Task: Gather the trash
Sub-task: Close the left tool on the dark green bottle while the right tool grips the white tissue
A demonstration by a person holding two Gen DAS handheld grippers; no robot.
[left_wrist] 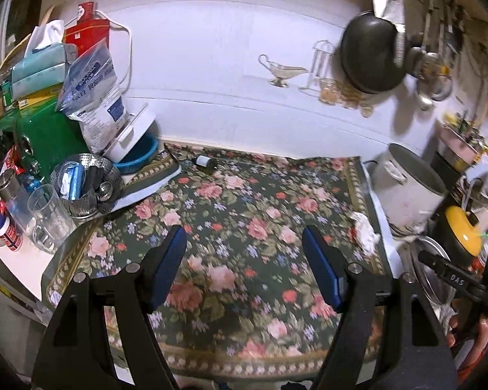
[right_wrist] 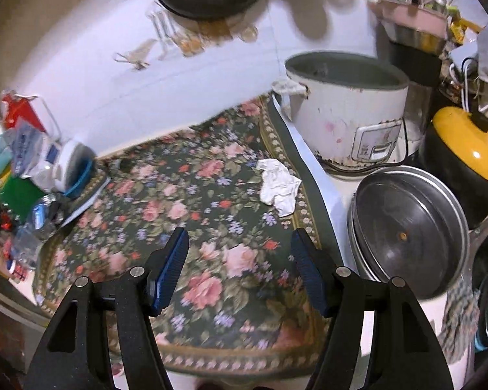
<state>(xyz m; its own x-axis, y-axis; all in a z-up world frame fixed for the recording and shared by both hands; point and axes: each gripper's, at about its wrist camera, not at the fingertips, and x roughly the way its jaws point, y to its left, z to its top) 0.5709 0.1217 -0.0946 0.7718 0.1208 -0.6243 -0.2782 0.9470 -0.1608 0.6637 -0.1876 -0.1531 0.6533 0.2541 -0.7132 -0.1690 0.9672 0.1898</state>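
Both claws are hanging above a table draped in a dark green floral cloth (left_wrist: pixel 244 214), each with its blue-padded jaws spread apart and gripping nothing. The left claw (left_wrist: pixel 244 243) is hovering over the cloth's middle; a crumpled white paper tissue (left_wrist: pixel 364 232) is lying ahead and to its right, near the cloth's edge. Far ahead of it, a small dark glass bottle (left_wrist: pixel 206 162) is lying on its side by the wall. The right claw (right_wrist: pixel 239 245) is facing that same tissue (right_wrist: pixel 278 188), just ahead and slightly right, with a worn white rice cooker (right_wrist: pixel 348 113) standing beyond it.
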